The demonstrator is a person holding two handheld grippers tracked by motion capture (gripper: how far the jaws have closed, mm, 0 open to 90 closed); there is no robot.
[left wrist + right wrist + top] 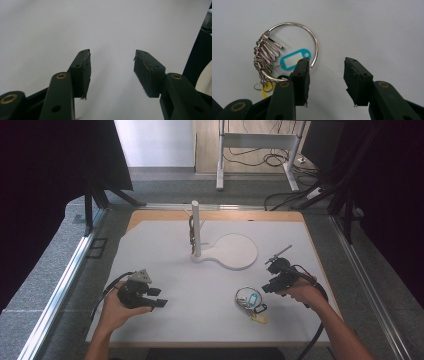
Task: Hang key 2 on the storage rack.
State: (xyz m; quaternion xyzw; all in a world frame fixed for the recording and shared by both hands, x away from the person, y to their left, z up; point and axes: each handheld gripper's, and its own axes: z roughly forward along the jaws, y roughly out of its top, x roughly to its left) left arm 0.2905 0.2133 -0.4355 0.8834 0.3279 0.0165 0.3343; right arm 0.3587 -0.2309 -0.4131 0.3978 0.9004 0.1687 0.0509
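Observation:
A large metal key ring (248, 295) lies flat on the white board (200, 285) at the front right, carrying several small rings and teal, black and yellow tags. In the right gripper view the key ring (312, 40) lies just ahead and left of my right gripper (326, 62), whose left jaw overlaps the teal tag (293, 60). My right gripper (267, 287) stands open with nothing between its pads. At the front left my left gripper (159, 297) is open over bare board, and the left gripper (112, 53) holds nothing. A white upright post (196, 227) on a round base (235, 251) stands mid-board, with a small ring (191, 231) hanging on it.
The board rests on a wooden tabletop (215, 215) edged by metal rails (65, 285). Black curtains flank both sides. A white desk frame (257, 142) and floor cables (280, 157) lie beyond the table.

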